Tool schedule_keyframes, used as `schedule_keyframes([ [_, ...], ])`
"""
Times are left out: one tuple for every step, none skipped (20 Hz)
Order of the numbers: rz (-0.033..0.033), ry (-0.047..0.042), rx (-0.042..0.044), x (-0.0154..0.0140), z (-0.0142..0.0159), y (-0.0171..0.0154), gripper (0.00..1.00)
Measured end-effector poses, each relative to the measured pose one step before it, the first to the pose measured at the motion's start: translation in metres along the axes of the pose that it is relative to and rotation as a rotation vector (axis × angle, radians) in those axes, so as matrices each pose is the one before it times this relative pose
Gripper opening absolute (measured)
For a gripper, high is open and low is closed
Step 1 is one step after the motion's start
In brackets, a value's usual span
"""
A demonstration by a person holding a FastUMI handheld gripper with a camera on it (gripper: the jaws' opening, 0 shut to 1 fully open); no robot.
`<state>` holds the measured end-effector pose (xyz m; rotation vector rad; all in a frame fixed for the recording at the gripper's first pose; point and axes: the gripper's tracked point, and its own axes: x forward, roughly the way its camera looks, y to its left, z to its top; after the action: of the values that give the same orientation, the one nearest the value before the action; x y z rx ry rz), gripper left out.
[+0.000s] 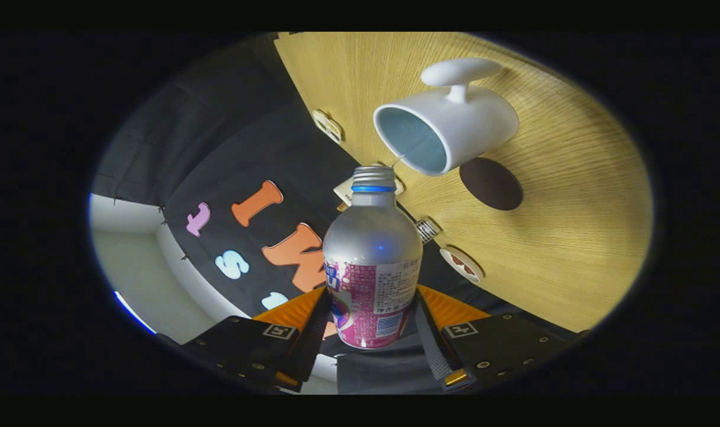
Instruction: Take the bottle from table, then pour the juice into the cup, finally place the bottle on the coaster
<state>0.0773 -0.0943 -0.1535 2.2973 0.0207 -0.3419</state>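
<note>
Nearest, the gripper has its 2 fingers clamped on the lower body of the bottle, 1 on each side of the pink label. The bottle's long axis runs straight ahead along the fingers, cap off, open neck pointing away. The whole view is rolled, so the bottle looks tipped for pouring. Just beyond the neck and a little to its right sits the white cup, mouth facing the bottle, on the wooden table. The dark round coaster lies just beside the cup.
</note>
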Motion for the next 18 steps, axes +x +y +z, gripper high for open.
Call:
schedule_keyframes([
  [0.00565, 0.00008, 0.01144, -0.00143, 0.00025, 0.00086, 0.75],
  [0.00527, 0.00058, 0.00949, -0.00008, 0.00082, -0.00007, 0.75],
  [0.00304, 0.001, 0.0078, -0.00089, 0.00014, -0.00031, 0.75],
  [0.00101, -0.0012, 0.0004, 0.00006, 0.00105, -0.00005, 0.75],
  [0.00358, 0.00067, 0.00278, 0.0002, -0.00069, 0.00076, 0.75],
  [0.00406, 0.00458, 0.00216, -0.00077, -0.00036, 0.00072, 0.75],
  [0.00169, -0.00137, 0.00274, -0.00093, 0.00146, -0.00081, 0.75],
  [-0.00198, 0.00166, 0.00013, -0.00049, 0.00023, -0.00026, 0.75],
  [-0.0064, 0.00163, -0.00506, -0.00075, 0.0007, -0.00248, 0.75],
  [-0.01211, -0.00168, -0.00312, 0.00105, 0.00006, -0.00224, 0.75],
  [-0.00599, -0.00936, 0.01151, 0.0003, 0.00346, -0.00266, 0.75],
  [-0.00068, -0.00424, 0.0156, 0.00045, 0.00432, 0.00101, 0.75],
  [-0.00004, -0.00037, 0.0064, 0.00021, 0.00161, 0.00079, 0.75],
  [-0.003, 0.00298, -0.00512, -0.00202, -0.00254, -0.00237, 0.75],
  [-0.00834, 0.00313, -0.01615, 0.00193, -0.00122, -0.00361, 0.75],
  [-0.00864, 0.0057, -0.01476, 0.00113, -0.0017, -0.00155, 0.75],
  [-0.00082, 0.00136, -0.00417, -0.00024, -0.00014, -0.0014, 0.75],
  [0.00079, 0.00343, -0.00891, -0.00096, 0.00232, -0.0002, 0.75],
])
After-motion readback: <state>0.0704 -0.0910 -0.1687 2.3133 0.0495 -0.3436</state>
